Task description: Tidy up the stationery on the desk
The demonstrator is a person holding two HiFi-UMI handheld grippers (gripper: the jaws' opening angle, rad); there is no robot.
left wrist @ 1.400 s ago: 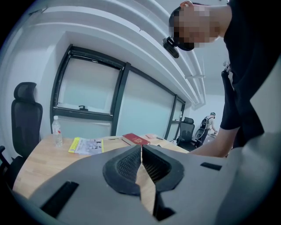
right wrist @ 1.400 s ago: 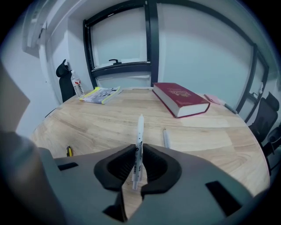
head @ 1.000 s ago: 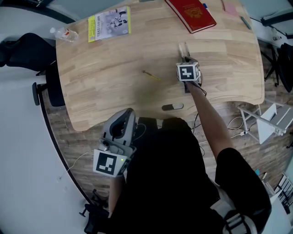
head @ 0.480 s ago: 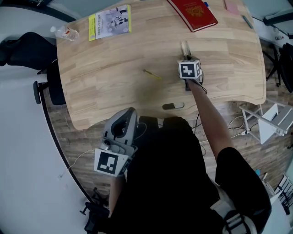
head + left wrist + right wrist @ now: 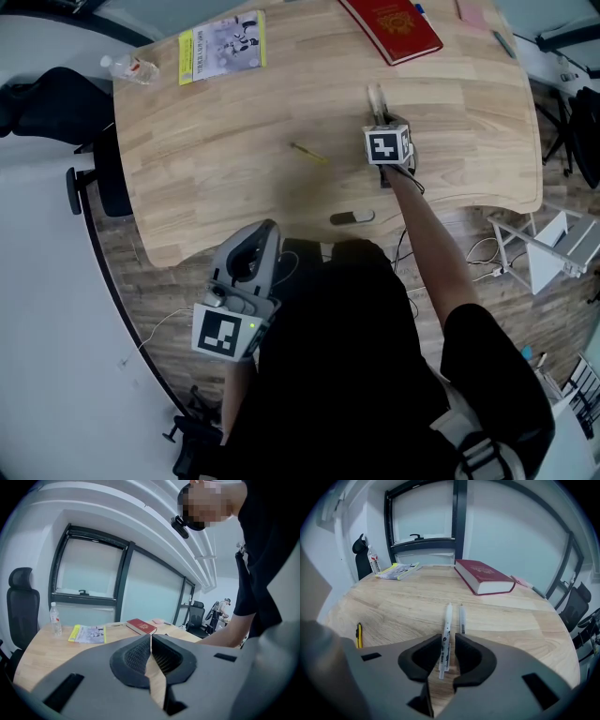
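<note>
Counting two white pens, one red book; right gripper fingers just opening around one pen, left gripper closed.

The right gripper has just been opening its fingers. They stand apart on either side of the white pen, which lies flat on the worktop between them. A slim gap shows between the pen and the right-hand finger.
</note>
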